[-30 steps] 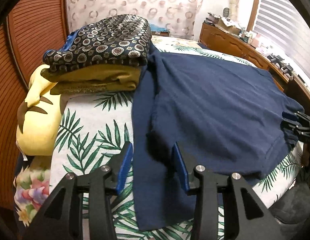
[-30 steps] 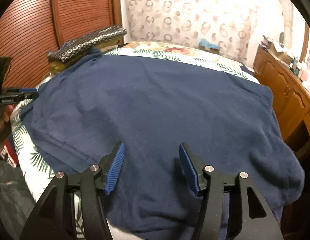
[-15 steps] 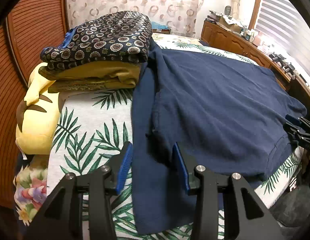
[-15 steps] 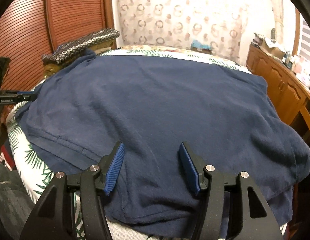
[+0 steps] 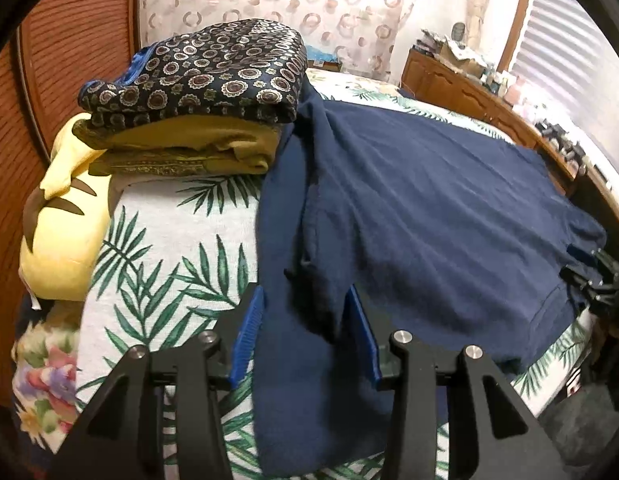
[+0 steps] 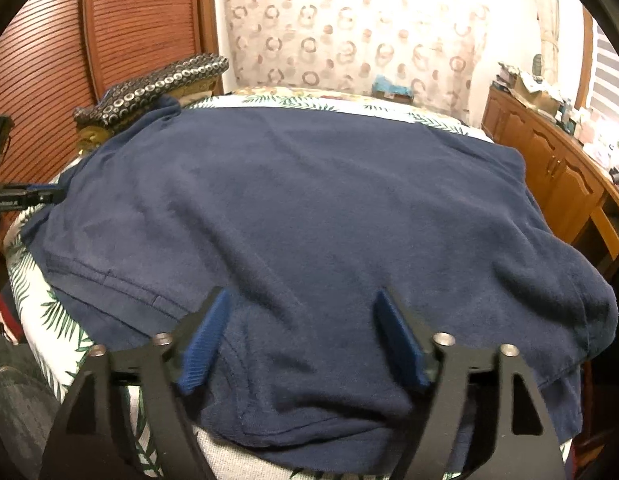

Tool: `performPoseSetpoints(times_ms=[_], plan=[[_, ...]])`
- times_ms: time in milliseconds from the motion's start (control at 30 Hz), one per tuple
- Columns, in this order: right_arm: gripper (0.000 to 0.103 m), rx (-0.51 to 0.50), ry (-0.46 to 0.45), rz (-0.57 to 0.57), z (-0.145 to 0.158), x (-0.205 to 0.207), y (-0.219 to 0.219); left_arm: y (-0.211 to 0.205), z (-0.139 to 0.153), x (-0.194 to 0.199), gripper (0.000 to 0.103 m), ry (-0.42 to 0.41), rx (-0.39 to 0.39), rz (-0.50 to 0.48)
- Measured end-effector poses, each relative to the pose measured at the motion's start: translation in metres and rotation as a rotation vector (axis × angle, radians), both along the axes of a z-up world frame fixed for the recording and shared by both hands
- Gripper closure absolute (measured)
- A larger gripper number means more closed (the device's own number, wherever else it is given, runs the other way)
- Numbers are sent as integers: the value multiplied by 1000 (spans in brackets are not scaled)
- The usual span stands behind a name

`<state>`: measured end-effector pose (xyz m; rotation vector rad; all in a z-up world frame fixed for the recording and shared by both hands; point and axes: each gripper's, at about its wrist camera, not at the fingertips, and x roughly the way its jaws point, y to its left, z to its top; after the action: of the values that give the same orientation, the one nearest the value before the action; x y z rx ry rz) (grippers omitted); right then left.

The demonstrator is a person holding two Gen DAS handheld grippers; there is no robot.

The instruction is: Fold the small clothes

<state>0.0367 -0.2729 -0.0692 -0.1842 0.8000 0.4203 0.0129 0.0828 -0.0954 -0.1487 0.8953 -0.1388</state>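
Observation:
A navy blue shirt [image 5: 421, 208] lies spread flat on the bed [image 5: 157, 256]; it also fills the right wrist view [image 6: 309, 208]. My left gripper [image 5: 305, 304] is open, its blue pads on either side of a raised fold at the shirt's left edge. My right gripper [image 6: 301, 312] is open wide over the shirt's near hem, low over the cloth. The right gripper shows at the far right of the left wrist view [image 5: 593, 276]. The left gripper shows at the left edge of the right wrist view [image 6: 25, 196].
A stack of folded clothes, patterned dark cloth [image 5: 205, 76] on mustard cloth [image 5: 197, 148], sits at the shirt's far left corner. A yellow plush pillow [image 5: 61, 232] lies beside it. A wooden dresser [image 6: 549, 168] stands right of the bed. Slatted wooden doors [image 6: 137, 24] stand left.
Both grippers have moved forward and lower onto the shirt. The right gripper's jaws have opened wider. The left pads now straddle the fold at the shirt's edge.

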Motion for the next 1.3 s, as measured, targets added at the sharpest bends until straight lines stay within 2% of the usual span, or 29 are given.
performPoseSetpoints(times_ms=[167,567,700,733,767,833,1033,1167,1300], plan=[[20,22,-1,-48,-1,1,-8,-3,0,6,61,0,14,0],[20,65,-2,-54,0,1,-14,-10,-1,12,62,-11,70,-33],[19,66,2,-49,0,1,-15,-14,-1,10,80,-31,70,-80],[18,64,3,-47,0,1,-15,-15,0,10,92,-36,75,-91],[17,56,4,-44,0,1,-15,-17,3,9,95,-47,73,-102],[17,34,5,-51,1,2,-15,-20,11,9,97,-74,47,-116],[17,56,-7,-90,11,2,-36,-46,51,13,100,-180,-10,-175],[17,69,-31,-122,20,1,-54,-82,82,26,100,-247,-38,-255],[17,37,-61,-152,28,0,-67,-119,105,40,100,-290,-58,-342]])
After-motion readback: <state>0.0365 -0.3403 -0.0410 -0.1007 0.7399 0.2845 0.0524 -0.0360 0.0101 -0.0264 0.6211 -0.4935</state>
